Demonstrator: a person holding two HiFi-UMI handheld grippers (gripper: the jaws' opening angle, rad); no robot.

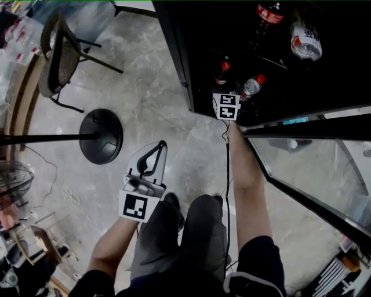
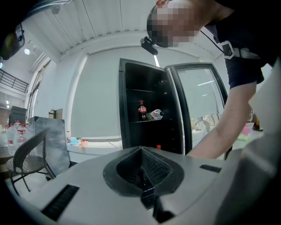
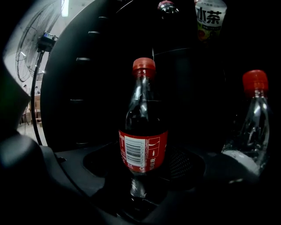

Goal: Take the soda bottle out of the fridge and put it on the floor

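The soda bottle (image 3: 142, 149), dark cola with a red cap and red label, stands upright on the fridge's low shelf (image 1: 222, 72). My right gripper (image 1: 225, 88) reaches into the black fridge (image 1: 174, 52), and its jaws press against both sides of the bottle at label height (image 3: 141, 176). My left gripper (image 1: 157, 148) hangs over the concrete floor (image 1: 151, 98), outside the fridge. It points at the fridge from a distance (image 2: 141, 151), jaws together and holding nothing.
A clear red-capped bottle (image 1: 252, 86) stands just right of the soda (image 3: 251, 132). An upper shelf holds another cola bottle (image 1: 269, 13) and a tea bottle (image 1: 305, 39) on its side. The glass door (image 1: 313, 168) stands open at right. A round stand base (image 1: 101, 136) and a chair (image 1: 61, 58) stand at left.
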